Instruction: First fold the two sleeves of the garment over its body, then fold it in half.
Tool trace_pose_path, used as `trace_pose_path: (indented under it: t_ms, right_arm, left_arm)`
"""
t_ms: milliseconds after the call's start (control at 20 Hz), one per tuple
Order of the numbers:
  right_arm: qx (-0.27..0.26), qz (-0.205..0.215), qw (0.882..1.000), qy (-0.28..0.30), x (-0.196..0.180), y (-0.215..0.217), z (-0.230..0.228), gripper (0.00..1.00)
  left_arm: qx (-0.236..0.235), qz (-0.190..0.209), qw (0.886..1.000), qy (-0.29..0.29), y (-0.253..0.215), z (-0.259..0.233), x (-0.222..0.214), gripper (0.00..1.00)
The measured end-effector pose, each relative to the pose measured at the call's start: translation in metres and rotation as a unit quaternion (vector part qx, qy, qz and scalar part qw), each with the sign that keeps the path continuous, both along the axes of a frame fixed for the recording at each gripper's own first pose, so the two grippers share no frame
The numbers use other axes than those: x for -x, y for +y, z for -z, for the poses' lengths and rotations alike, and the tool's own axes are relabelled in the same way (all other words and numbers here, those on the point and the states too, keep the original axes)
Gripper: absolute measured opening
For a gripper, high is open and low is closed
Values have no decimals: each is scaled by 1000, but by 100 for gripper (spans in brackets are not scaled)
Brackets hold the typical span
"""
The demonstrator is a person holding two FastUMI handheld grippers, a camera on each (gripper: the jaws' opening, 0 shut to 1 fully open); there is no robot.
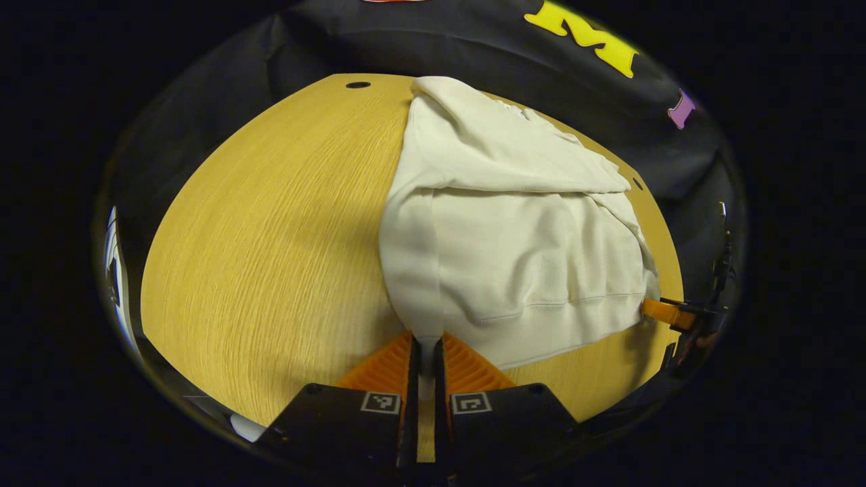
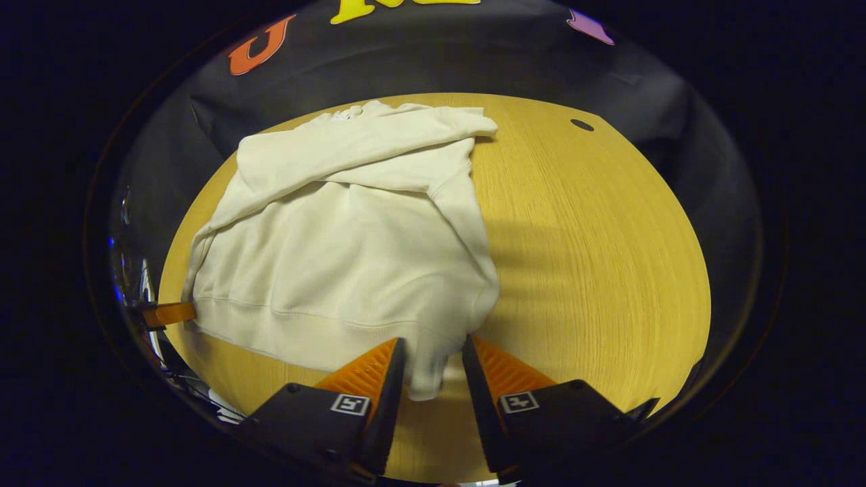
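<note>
Judging by its thick fleece and ribbed hem, we take the cream sweatshirt (image 2: 338,250) for soft, floppy and fairly light, lying flat on the wooden worktop (image 2: 595,257) with both sleeves already crossed over its body, so only the fold in half is left. Our left gripper (image 1: 426,368) has its jaws pressed nearly together on one hem corner, while our right gripper (image 2: 433,368) has its jaws spread either side of the other corner, not yet pinching. We would hold at those hem corners, where the doubled rib gives firm purchase.
</note>
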State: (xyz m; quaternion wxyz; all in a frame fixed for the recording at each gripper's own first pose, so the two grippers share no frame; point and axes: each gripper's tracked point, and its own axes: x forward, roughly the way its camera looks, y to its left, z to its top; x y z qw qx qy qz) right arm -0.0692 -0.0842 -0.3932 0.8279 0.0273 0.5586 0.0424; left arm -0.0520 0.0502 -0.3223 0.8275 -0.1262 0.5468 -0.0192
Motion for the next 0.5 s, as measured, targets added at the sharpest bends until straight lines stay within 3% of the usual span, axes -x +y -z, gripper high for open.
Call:
trace_pose_path:
  t_ms: [100,200,250,500]
  right_arm:
    - [-18,28,999,8,-1,1,-1,27]
    - [-23,36,999,15,-1,2,-2,24]
    - [-28,35,999,18,0,2,-1,10]
    - [-74,73,995,9,-4,-2,-25,9]
  left_arm:
    - [16,-6,1000,5,-5,-2,-1,8]
    - [29,-10,1000,4,-7,-6,-2,5]
    - [30,-8,1000,1,-8,-8,-3,5]
    - [37,-4,999,-30,-9,-29,-14,4]
